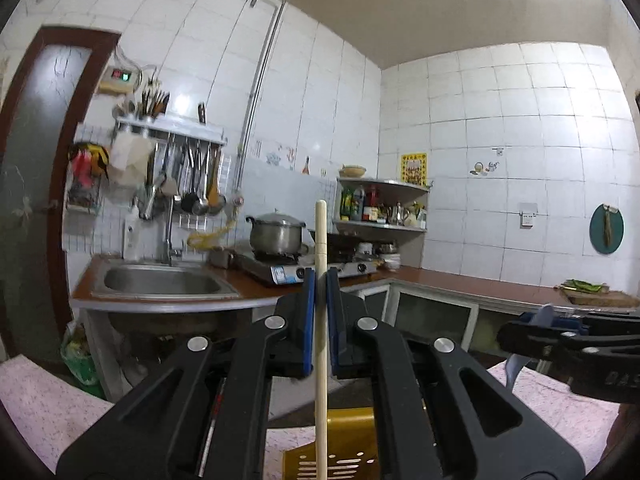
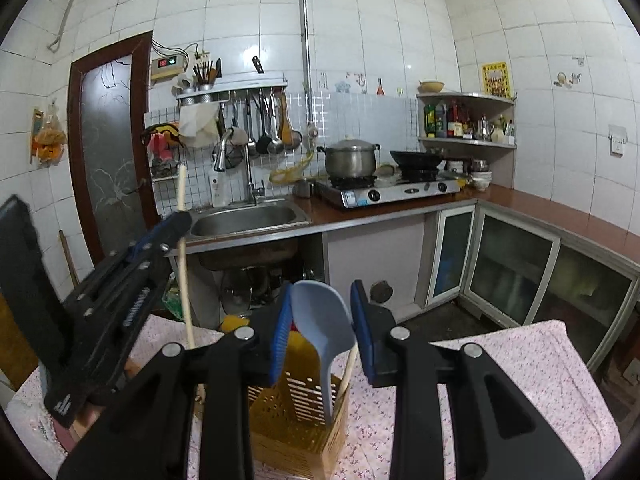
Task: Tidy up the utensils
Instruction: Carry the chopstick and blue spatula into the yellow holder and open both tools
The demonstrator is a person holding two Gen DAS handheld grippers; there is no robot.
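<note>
**Kid:** Tools first! What is the left tool (image 1: 319, 280) doing?

**Helper:** Its two blue sides are squeezed together on a long wooden stick (image 1: 321, 320). The stick stands straight up between them. One end pokes up above the tool and the other end hangs down below it.

**Kid:** And the right tool (image 2: 320, 320)?

**Helper:** Its blue sides stand partly apart. A pale blue spoon (image 2: 324, 328) sits between them. One side looks like it touches the spoon. I see a gap on the other side, so I cannot tell if it is really gripped.

**Kid:** Where does the spoon go?

**Helper:** Its handle already reaches down into the yellow holder (image 2: 298, 412). The holder has little slots in its wall. It stands on the bench with the pink flowery cloth (image 2: 520, 380). Another thin stick (image 2: 349, 368) leans inside it too.

**Kid:** So which step is this?

**Helper:** I think it is the putting-in step. The spoon looks nearly in. The wooden stick is not in yet. It hangs in the air with the holder down below it.

**Kid:** What comes next?

**Helper:** My guess is the stick's bottom end has to line up over the holder's open top. Then it goes down slowly and the left tool lets go. It should stay clear of the spoon and the right tool, because they are close by.
</note>
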